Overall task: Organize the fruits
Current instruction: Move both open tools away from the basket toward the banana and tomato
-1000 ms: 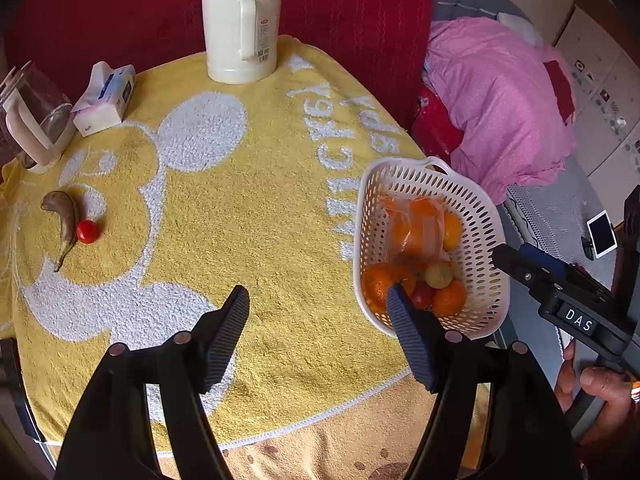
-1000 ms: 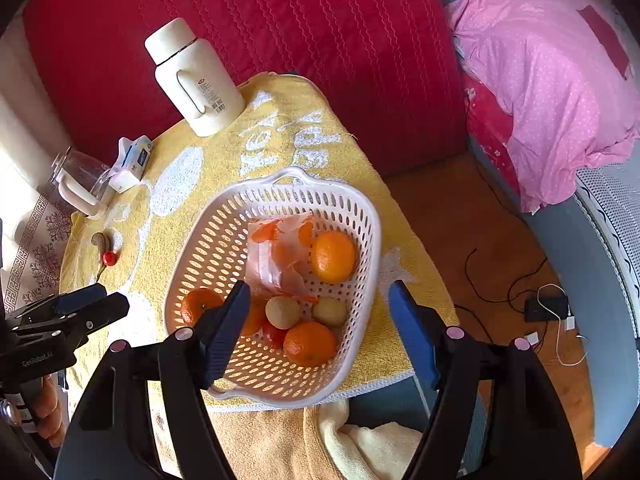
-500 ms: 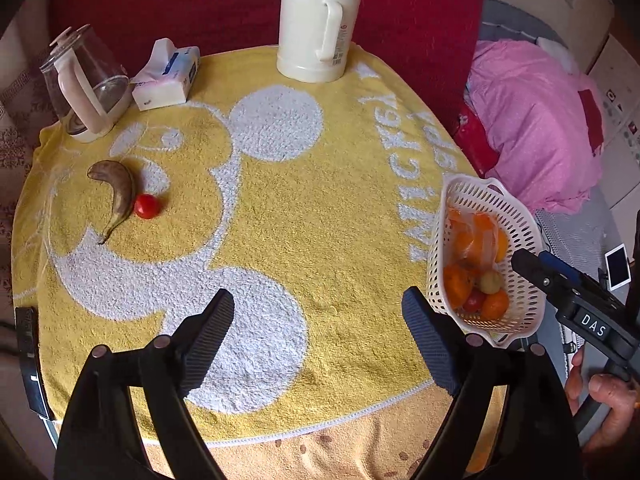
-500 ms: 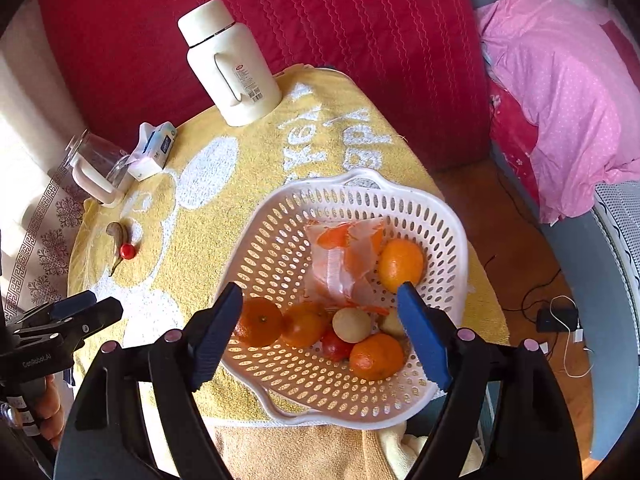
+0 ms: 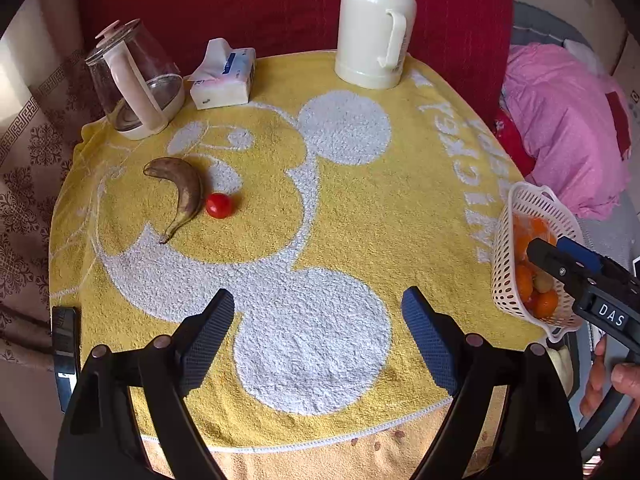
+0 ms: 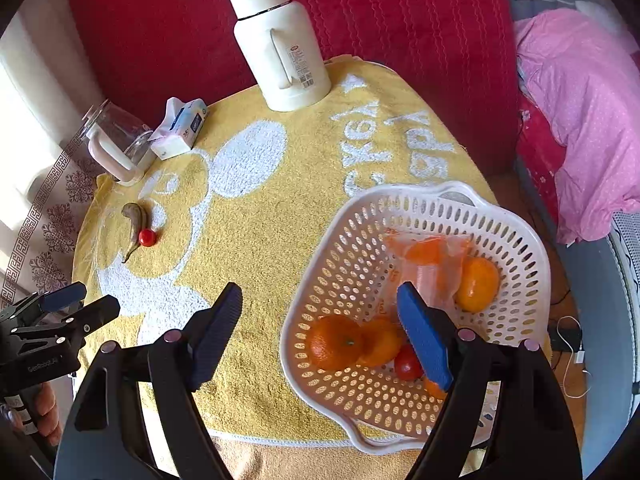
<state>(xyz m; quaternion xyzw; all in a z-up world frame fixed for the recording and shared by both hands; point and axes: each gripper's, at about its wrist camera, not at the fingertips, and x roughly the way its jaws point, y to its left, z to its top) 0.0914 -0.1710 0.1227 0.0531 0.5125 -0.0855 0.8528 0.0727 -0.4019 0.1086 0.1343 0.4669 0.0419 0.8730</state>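
A brown overripe banana (image 5: 182, 194) and a small red tomato (image 5: 219, 205) lie side by side on the left of the yellow towel; both also show in the right wrist view, banana (image 6: 134, 222) and tomato (image 6: 147, 237). A white perforated basket (image 6: 352, 248) at the table's right edge holds several oranges (image 6: 336, 342), a red tomato (image 6: 406, 364) and a clear bag of orange fruit (image 6: 428, 264). My left gripper (image 5: 318, 334) is open and empty over the towel's near middle. My right gripper (image 6: 320, 330) is open and empty, over the basket's left rim.
A white thermos (image 5: 374, 24) stands at the back, a tissue pack (image 5: 224, 76) and a glass kettle (image 5: 134, 82) at the back left. A red cushion backs the table. A pink bundle (image 5: 568, 120) lies right. A dark phone (image 5: 64, 344) sits at the left edge.
My left gripper has swung left, from the basket toward the banana and tomato. My right gripper has shifted left, so the basket now sits to its right.
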